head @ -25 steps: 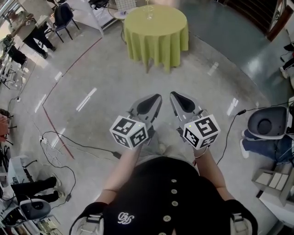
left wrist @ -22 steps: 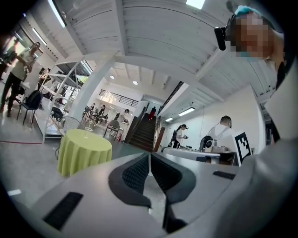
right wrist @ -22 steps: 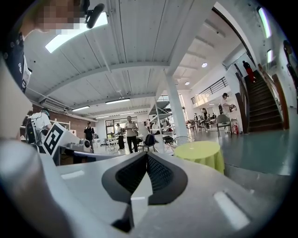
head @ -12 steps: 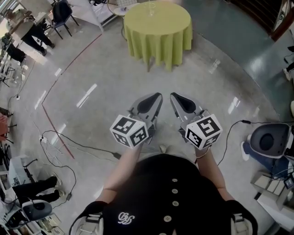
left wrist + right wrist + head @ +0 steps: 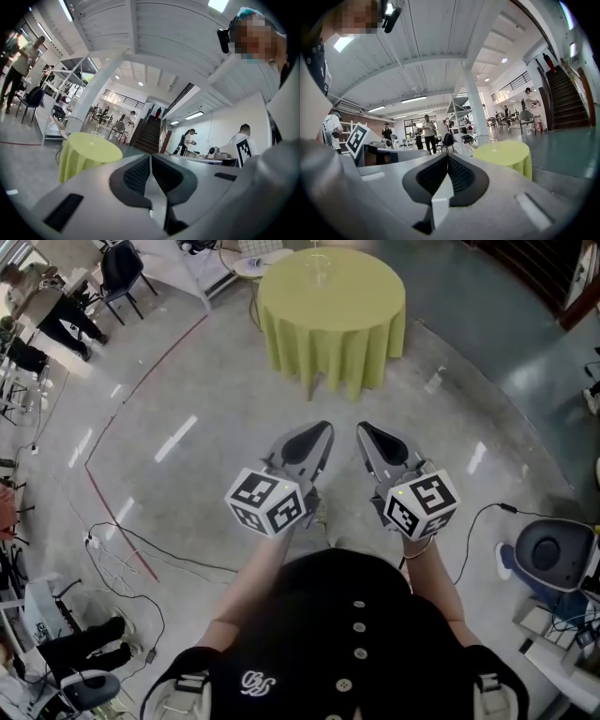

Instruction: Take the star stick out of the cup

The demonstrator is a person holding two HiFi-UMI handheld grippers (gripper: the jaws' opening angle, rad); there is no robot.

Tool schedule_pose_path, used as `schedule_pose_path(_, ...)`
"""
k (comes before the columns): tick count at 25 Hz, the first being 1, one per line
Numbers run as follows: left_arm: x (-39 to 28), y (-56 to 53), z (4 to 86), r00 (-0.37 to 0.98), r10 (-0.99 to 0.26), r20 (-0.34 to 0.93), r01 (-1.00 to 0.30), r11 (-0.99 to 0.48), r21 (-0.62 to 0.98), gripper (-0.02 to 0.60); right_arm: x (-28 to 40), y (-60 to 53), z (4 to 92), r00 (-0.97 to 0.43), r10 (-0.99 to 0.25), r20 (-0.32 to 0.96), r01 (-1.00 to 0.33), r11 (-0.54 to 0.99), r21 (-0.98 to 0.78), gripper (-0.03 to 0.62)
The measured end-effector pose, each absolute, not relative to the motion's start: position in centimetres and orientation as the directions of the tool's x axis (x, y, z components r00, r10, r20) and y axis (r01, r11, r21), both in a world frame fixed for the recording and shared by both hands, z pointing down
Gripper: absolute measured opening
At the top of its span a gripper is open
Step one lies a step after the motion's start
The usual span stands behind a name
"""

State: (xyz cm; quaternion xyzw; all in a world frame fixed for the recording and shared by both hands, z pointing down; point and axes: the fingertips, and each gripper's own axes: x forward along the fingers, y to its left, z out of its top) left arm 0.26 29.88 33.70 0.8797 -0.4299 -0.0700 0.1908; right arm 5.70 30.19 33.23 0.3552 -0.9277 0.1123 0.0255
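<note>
Cup [image 5: 318, 257] on the green table [image 5: 333, 324] is showing tiny at the head view's top edge, star stick impossible to make out, while left gripper [image 5: 322, 430] and right gripper [image 5: 365, 429] are hovering side by side over the floor [image 5: 187, 399], well apart from it. Left gripper view is showing jaws pressed together, empty; right gripper view is showing the same.
</note>
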Motion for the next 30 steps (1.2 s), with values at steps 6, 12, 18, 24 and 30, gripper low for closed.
schedule_pose_path(6,-2.3,23.6,33.3,0.651,-0.758,0.042,-0.711,-0.589,0.383,0.023,3.2,24.1,32.8,-0.711,-0.692,0.12,-0.701,0.689,-0.184,0.003)
schedule_pose_path(12,-4.3,19.7,33.5,0.672,-0.739,0.046,-0.693,-0.606,0.391,0.023,1.0,20.3,32.7,-0.691,-0.713,0.118,-0.721,0.667,-0.186,0.003)
schedule_pose_path(18,-5.0,16.9,34.2,0.685,-0.727,0.048,-0.676,-0.61,0.413,0.023,0.3,17.4,33.0,-0.679,-0.723,0.127,-0.732,0.654,-0.192,0.003)
schedule_pose_path(24,-5.2,14.8,34.6,0.694,-0.718,0.054,-0.67,-0.616,0.414,0.023,0.0,15.3,33.8,-0.679,-0.722,0.134,-0.731,0.65,-0.206,0.003)
schedule_pose_path(30,-5.6,11.7,34.9,0.683,-0.728,0.062,-0.68,-0.603,0.417,0.023,-0.1,12.3,34.2,-0.69,-0.712,0.132,-0.721,0.658,-0.219,0.003)
